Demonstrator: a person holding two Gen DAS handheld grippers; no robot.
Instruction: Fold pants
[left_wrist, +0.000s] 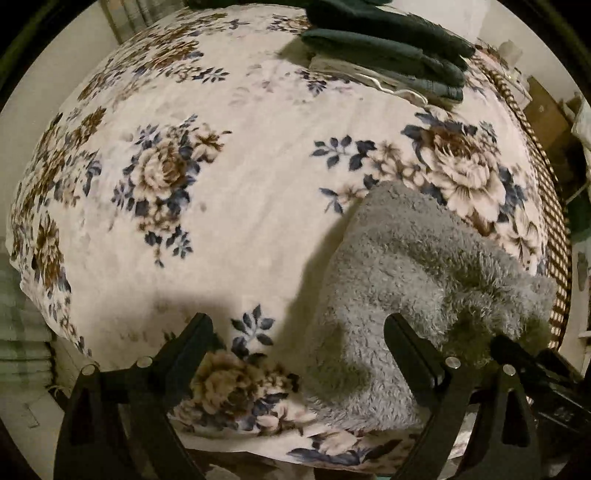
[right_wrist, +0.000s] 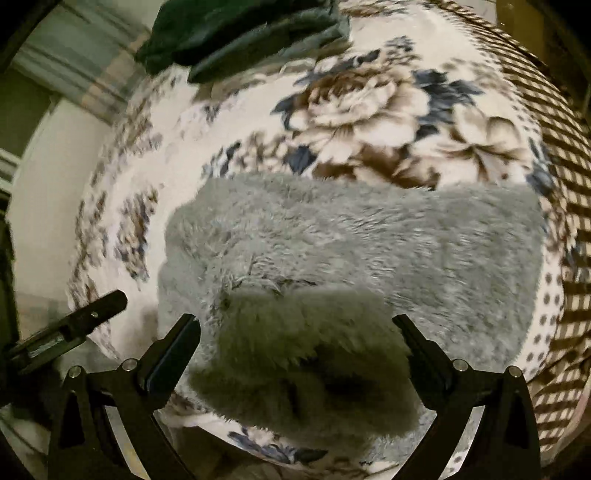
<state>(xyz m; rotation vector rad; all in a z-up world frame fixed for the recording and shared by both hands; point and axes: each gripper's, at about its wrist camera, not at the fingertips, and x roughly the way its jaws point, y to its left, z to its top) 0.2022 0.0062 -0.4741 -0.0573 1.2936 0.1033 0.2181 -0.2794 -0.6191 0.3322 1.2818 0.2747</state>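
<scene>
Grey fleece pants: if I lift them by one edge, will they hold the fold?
Probably not: the grey fleece pants look thick and floppy, bulging in soft humps, so they would likely sag open. The fuzzy pile should grip the pads. They look light for their bulk.

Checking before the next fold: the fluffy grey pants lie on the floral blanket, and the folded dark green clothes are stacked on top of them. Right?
Not quite. The fluffy grey pants do lie on the floral blanket, but the folded dark green clothes are not on top of them. They sit apart at the far end of the blanket, with bare blanket between, as the left wrist view shows.
</scene>
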